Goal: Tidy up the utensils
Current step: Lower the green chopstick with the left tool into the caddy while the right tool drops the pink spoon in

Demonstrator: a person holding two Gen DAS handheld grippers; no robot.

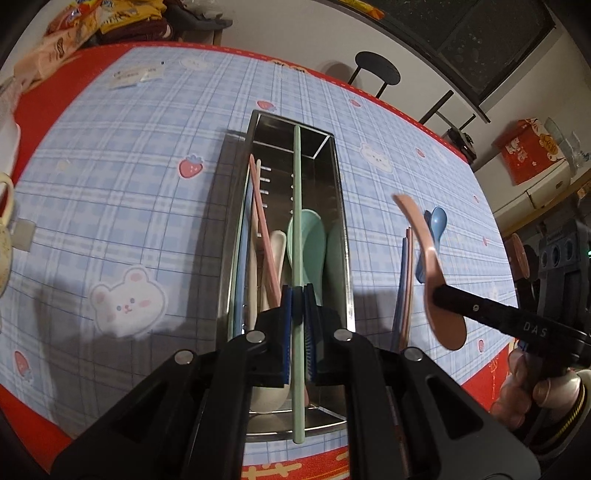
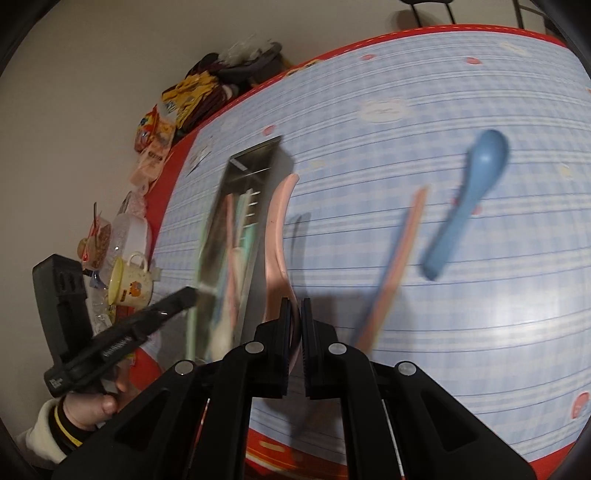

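Left gripper (image 1: 298, 325) clamps a green chopstick (image 1: 297, 221) over the steel utensil box (image 1: 341, 206); right gripper (image 2: 294, 332) grips a pink spoon (image 2: 277, 236) beside it; blue spoon (image 2: 469, 199) and pink chopsticks (image 2: 399, 254) remain right of the box

black stool (image 1: 377, 68) by pale wall (image 1: 295, 26)

The cloth (image 1: 147, 184) is pale blue plaid with a red border, printed with white bears and pink strawberries; the tray (image 1: 341, 221) is bare silver steel; the chopstick (image 1: 297, 221) clamped in the black left gripper (image 1: 297, 291) is mint green; the spoon (image 2: 275, 236) in the black right gripper (image 2: 293, 306) is pink; the spoon on the cloth (image 2: 469, 199) is blue; gripper pads (image 1: 286, 317) are blue.
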